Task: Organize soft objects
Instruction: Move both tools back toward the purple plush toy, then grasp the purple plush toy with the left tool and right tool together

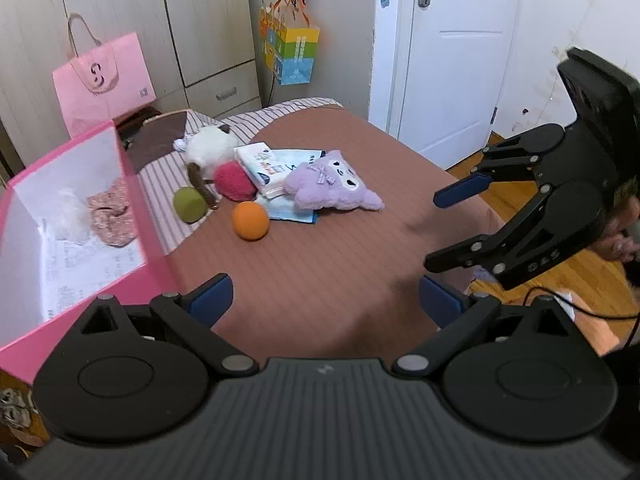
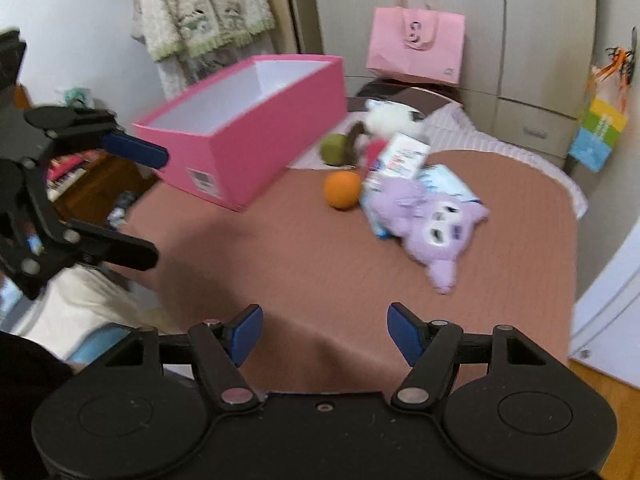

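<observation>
**Both grippers hovering over the bed, toys waiting beside the pink box**

The left gripper and the right gripper are both hanging with jaws released and nothing between them — the right one's spread is barely changing. The soft things are lying in a heap on the bed, just beside the pink box: a purple plush farthest from the box, an orange ball nearer it, then a green ball, a red fuzzy ball and a white plush close against its wall. Some fabric pieces are already sitting inside the box. The purple plush is looking light and squashy, probably giving under the pads, so pinching its thick body rather than a floppy ear seems wiser; the balls may roll away.
</observation>
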Demonstrator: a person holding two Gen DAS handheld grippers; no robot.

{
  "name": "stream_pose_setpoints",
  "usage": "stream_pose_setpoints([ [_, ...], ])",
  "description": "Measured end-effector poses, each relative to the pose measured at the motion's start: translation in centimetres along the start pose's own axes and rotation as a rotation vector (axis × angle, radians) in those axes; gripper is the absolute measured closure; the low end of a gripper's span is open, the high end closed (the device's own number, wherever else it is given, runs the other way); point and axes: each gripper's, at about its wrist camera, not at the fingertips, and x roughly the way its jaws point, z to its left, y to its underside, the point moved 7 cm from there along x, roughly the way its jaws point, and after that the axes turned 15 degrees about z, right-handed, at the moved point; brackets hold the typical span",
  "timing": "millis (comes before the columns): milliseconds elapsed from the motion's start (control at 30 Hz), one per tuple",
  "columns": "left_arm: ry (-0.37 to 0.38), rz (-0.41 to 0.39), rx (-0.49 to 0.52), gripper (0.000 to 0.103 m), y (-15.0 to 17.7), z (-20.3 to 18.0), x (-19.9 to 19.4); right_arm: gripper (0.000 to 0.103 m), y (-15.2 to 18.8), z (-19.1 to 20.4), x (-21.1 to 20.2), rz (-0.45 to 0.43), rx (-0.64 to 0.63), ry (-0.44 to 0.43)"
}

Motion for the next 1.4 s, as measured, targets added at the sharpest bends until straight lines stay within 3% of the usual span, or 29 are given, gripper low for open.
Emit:
stream_pose_setpoints([
  [267,0.002,-0.108,-0.054,0.005,-4.0,-0.3,3.2,0.029,-0.7,-3.0,2.7,-0.176,-0.105,0.156],
  [400,0.009,-0.168,-0.077,0.012,-5.4,-0.4,4.6,0.029,-1.2,-4.2,4.4,-0.241,-0.102,0.137],
  [567,-0.021,-0.205,-0.094,0.019,-7.0,-0.4,6.6,0.029,-2.1,-6.3,6.3,-0.312,0.008,0.119],
  [667,0.022,-0.179,-0.134,0.028,-7.6,-0.2,8.4,0.029,-2.7,-7.4,7.1,-0.314,0.054,0.07],
  [800,-0.063,-0.22,-0.203,0.036,-7.9,0.9,9.9,0.029,-3.2,-8.0,8.4,-0.27,0.095,-0.009],
  [933,-0.004,-0.239,-0.27,0.044,-7.9,1.7,10.6,0.029,-3.7,-8.7,9.3,-0.263,0.125,-0.017],
  [1067,-0.005,-0.244,-0.332,0.056,-7.8,2.2,11.4,0.026,-3.9,-8.9,9.8,-0.261,0.156,-0.059],
  [1200,0.024,-0.23,-0.393,0.073,-7.6,2.7,12.4,0.022,-3.8,-9.1,10.2,-0.277,0.178,-0.059],
  [1400,0.056,-0.218,-0.44,0.074,-7.0,2.8,13.8,0.035,-3.5,-8.5,10.6,-0.304,0.135,0.035],
])
